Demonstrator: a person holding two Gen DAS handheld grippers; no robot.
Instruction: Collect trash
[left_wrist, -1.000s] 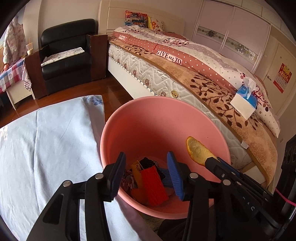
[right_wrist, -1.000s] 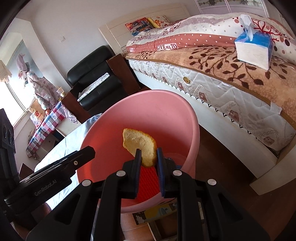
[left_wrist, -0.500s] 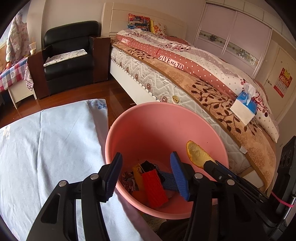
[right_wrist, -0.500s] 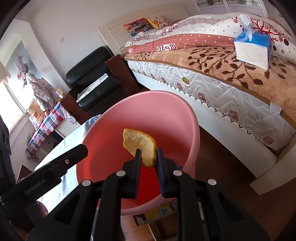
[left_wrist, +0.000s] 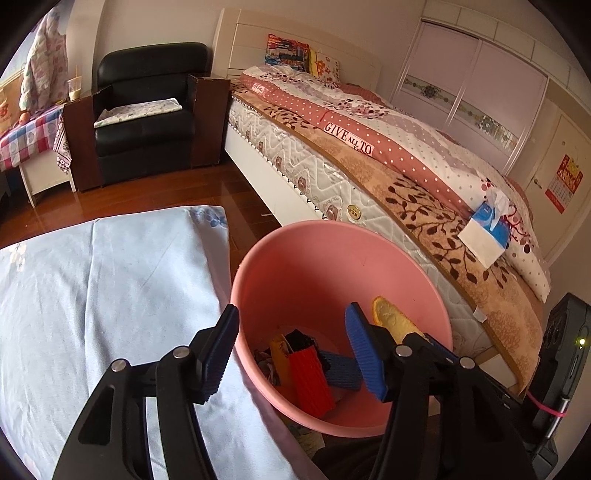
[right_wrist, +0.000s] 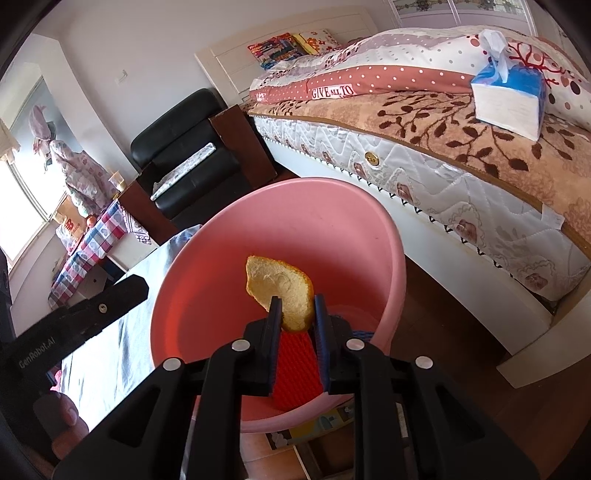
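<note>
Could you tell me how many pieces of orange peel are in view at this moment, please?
1. The orange peel is pinched between the right gripper fingers, held above the open pink bin. More could lie hidden under the trash at the bin's bottom.

The left hand-held gripper (left_wrist: 291, 354) tilts downward, its ribbed fingers (left_wrist: 364, 356) spread wide with nothing pressed between them; its jaws have just been opening. The right hand-held gripper (right_wrist: 295, 314), angled down likewise, pinches a piece of orange peel (right_wrist: 282, 290) between narrowly parted jaws.
</note>
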